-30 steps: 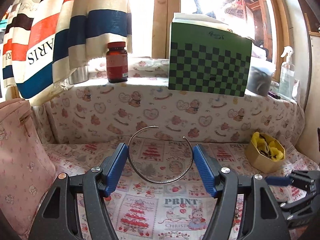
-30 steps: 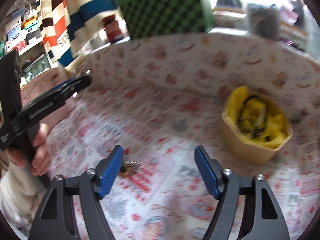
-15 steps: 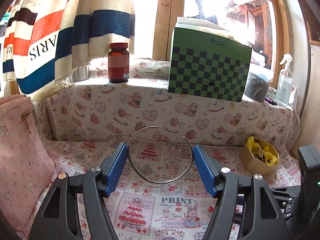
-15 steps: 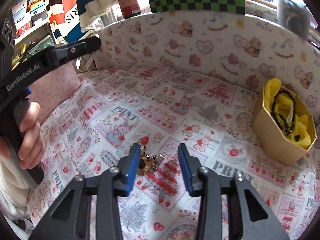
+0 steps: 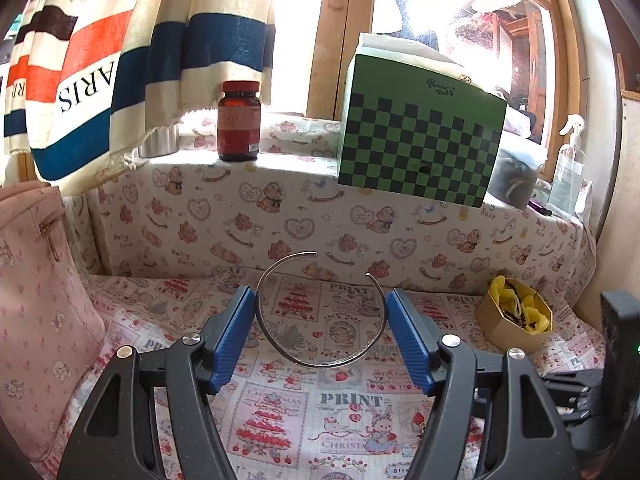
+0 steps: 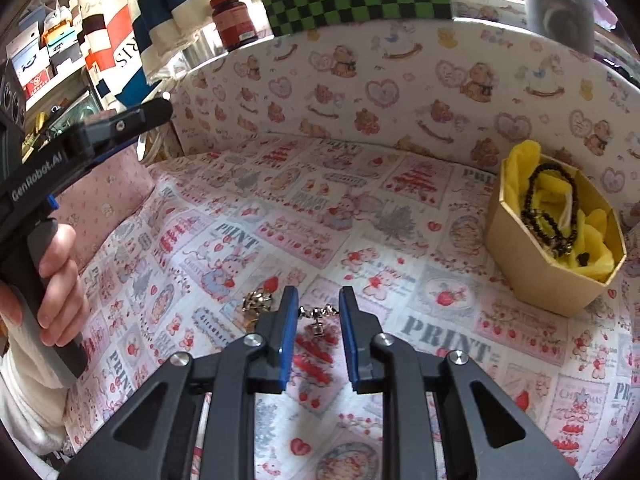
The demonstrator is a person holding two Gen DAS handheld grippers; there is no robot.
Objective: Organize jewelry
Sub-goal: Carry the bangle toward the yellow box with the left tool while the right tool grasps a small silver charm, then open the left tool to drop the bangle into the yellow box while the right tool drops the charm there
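Observation:
My left gripper [image 5: 320, 312] is shut on a thin silver open bangle [image 5: 320, 362], held above the printed cloth with its opening facing away. The tan octagonal box [image 5: 514, 330] with yellow lining and black beads sits at the right; it also shows in the right wrist view [image 6: 548, 256]. My right gripper [image 6: 319, 300] is low over the cloth, its jaws partly closed around a small silver chain piece [image 6: 316, 314], with a gap still showing. A gold-silver trinket [image 6: 256, 302] lies just left of it. The left gripper [image 6: 124, 126] shows in the right wrist view at upper left.
A pink bag [image 5: 36, 300] stands at the left. On the ledge behind are a red jar [image 5: 239, 122], a green checkered box [image 5: 420, 144] and a spray bottle [image 5: 568, 164]. A striped towel [image 5: 120, 60] hangs at upper left.
My right gripper has come down over the jewelry on the cloth and narrowed its jaws around the chain piece. My left gripper still holds the bangle and has shifted slightly.

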